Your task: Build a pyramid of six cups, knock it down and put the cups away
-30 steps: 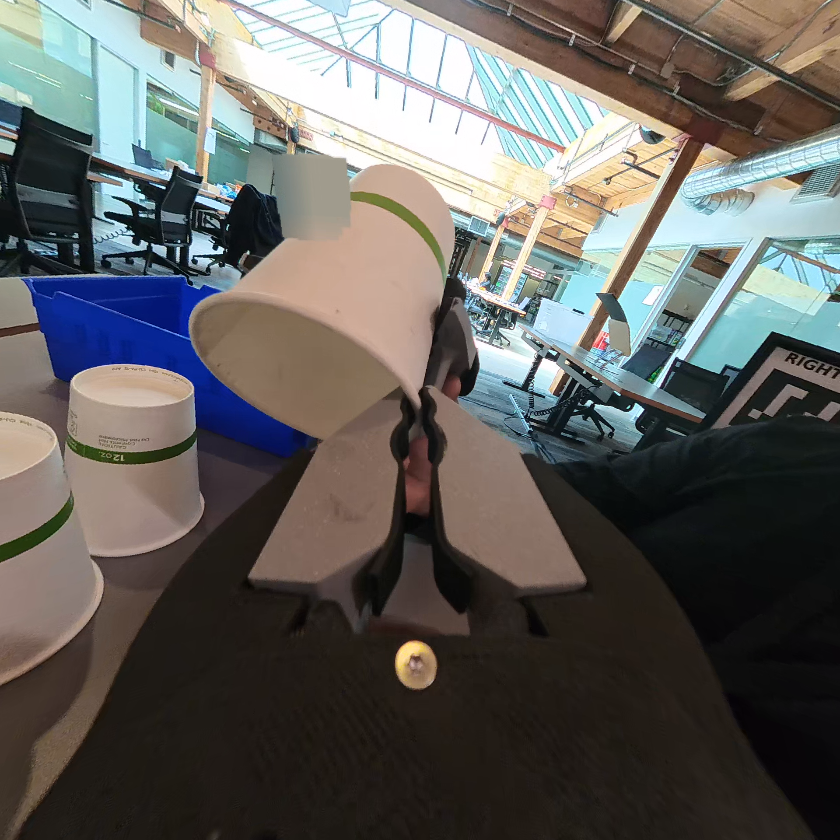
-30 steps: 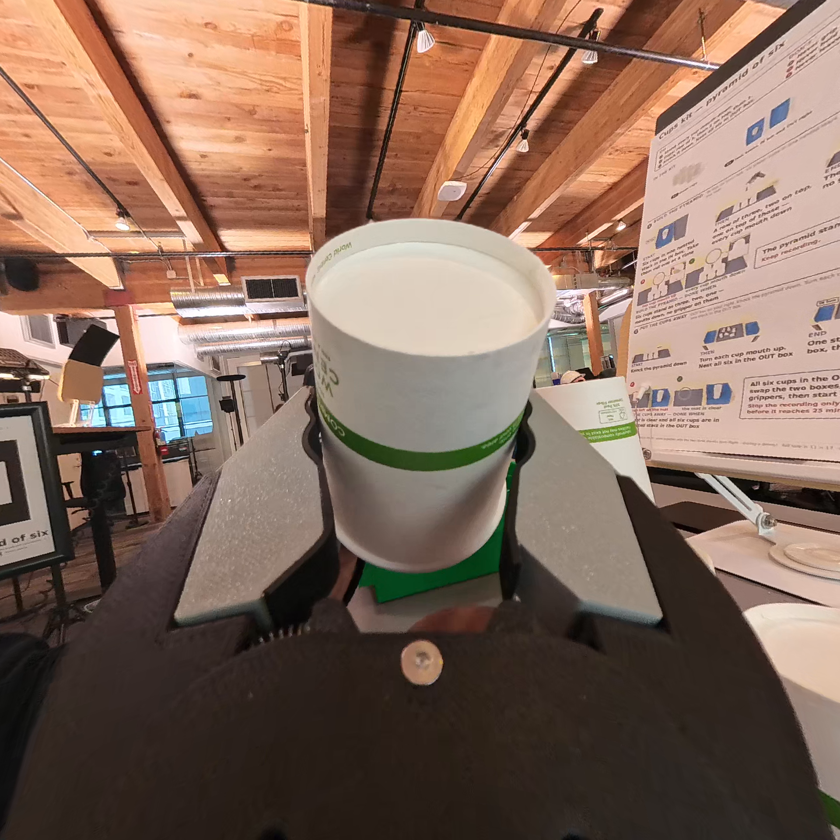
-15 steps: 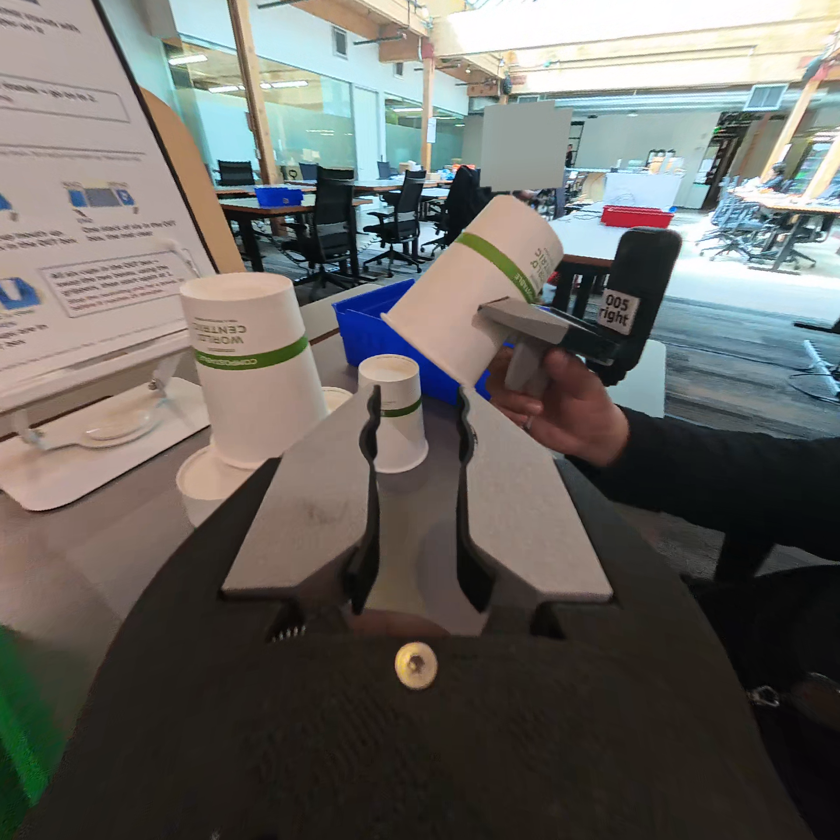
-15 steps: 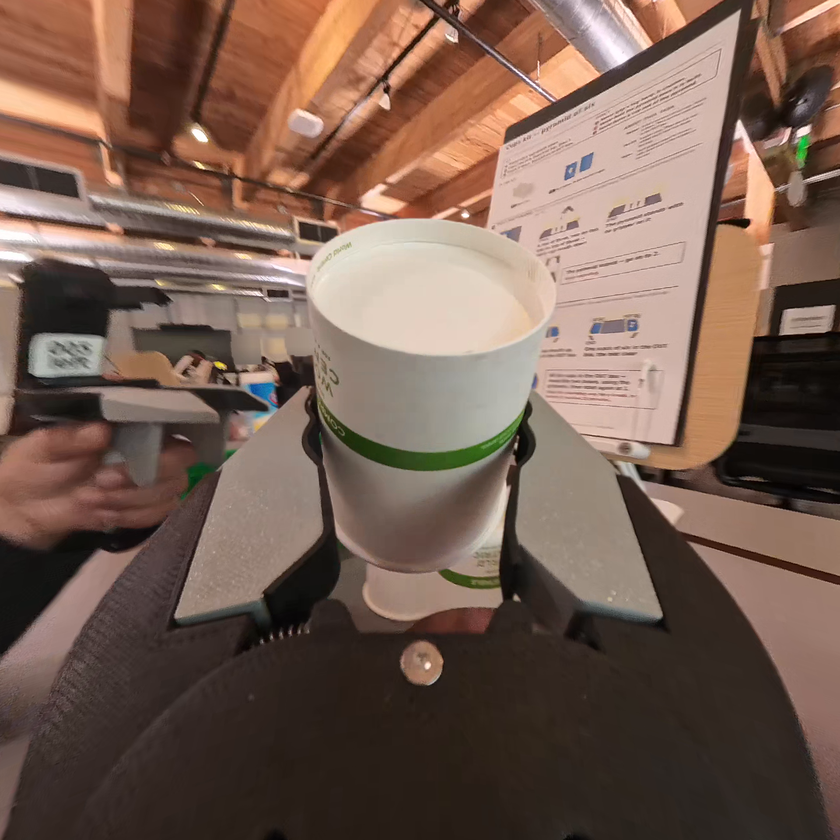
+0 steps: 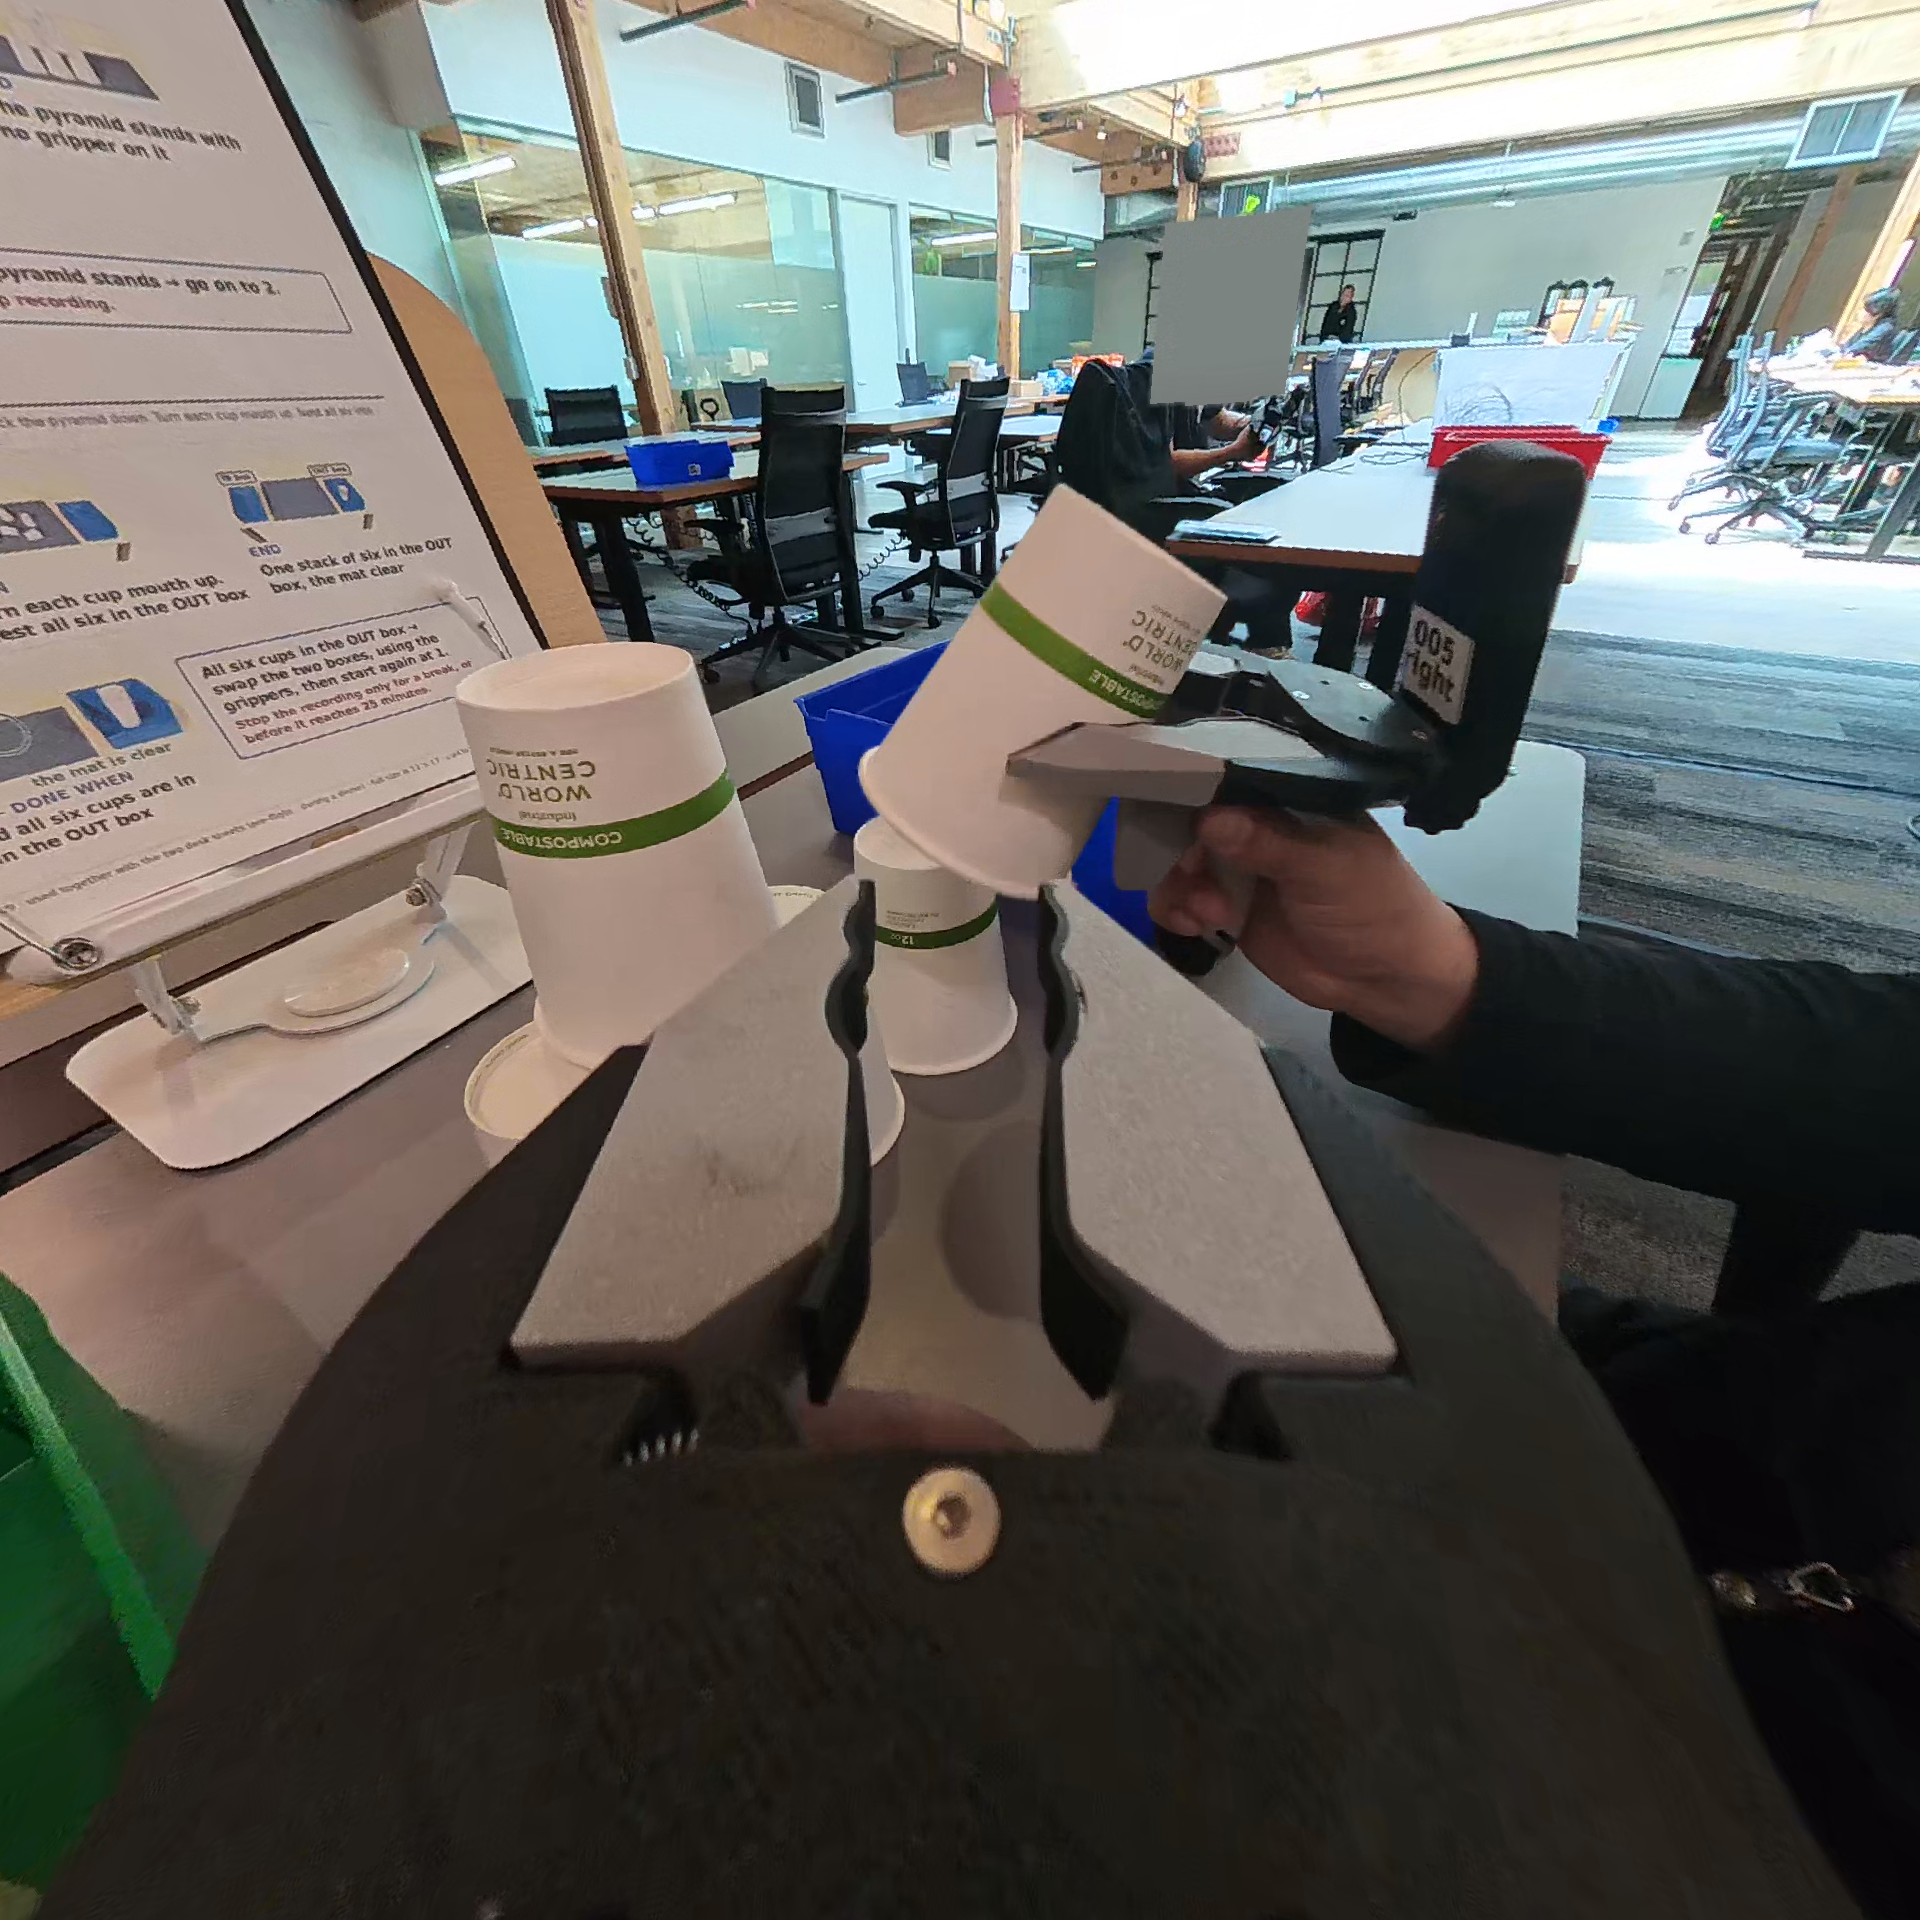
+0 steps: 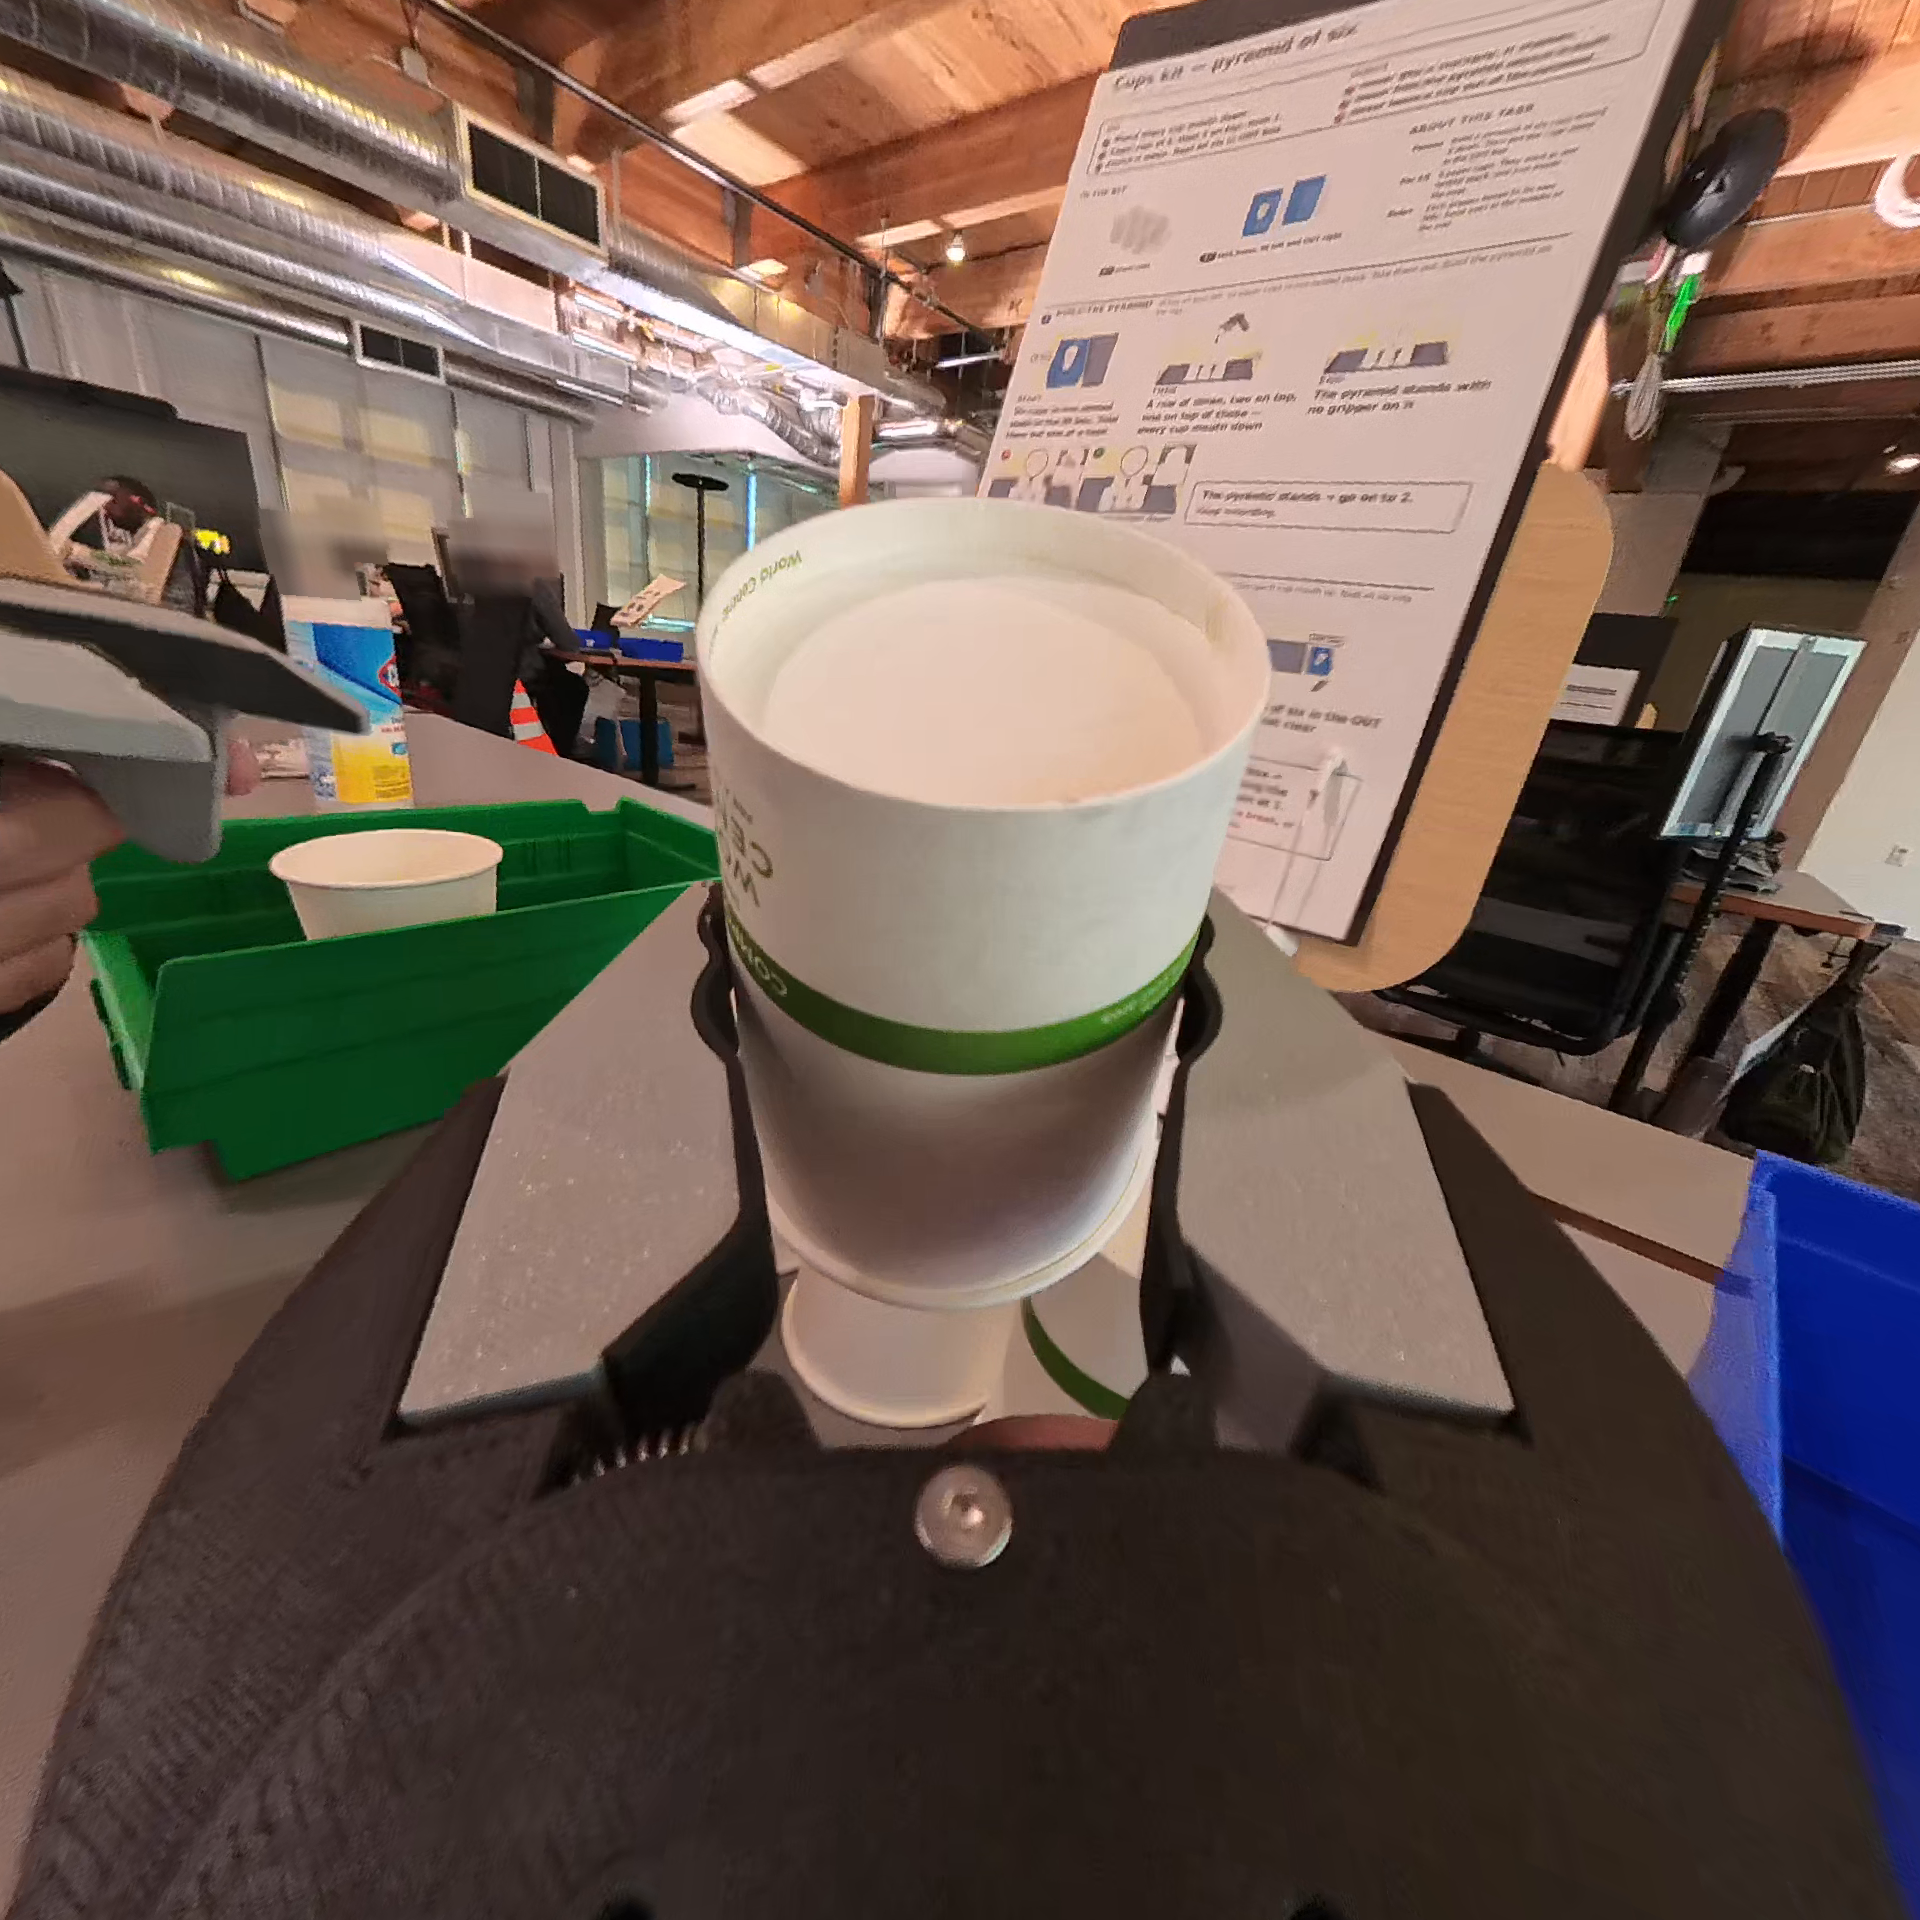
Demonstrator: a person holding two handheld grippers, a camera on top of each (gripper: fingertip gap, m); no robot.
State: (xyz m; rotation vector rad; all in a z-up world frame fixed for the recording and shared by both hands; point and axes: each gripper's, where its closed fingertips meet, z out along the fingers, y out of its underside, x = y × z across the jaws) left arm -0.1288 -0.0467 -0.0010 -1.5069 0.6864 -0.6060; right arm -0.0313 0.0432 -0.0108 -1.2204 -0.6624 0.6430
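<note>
Your right gripper (image 6: 961,1049) is clamped on a white cup (image 6: 977,883) held base-up and tilted, just above an upside-down cup (image 5: 940,977) on the bench (image 5: 312,1226). Your left gripper (image 5: 951,977) is partly open, holding nothing. Another cup (image 6: 390,878) sits mouth-up in the green bin (image 6: 343,1029) near the bench's left edge

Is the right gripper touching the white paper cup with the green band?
Touching. In the right wrist view, both fingers of the right gripper press against the sides of the white paper cup; the left wrist view shows the same cup held tilted, off the table.
</note>
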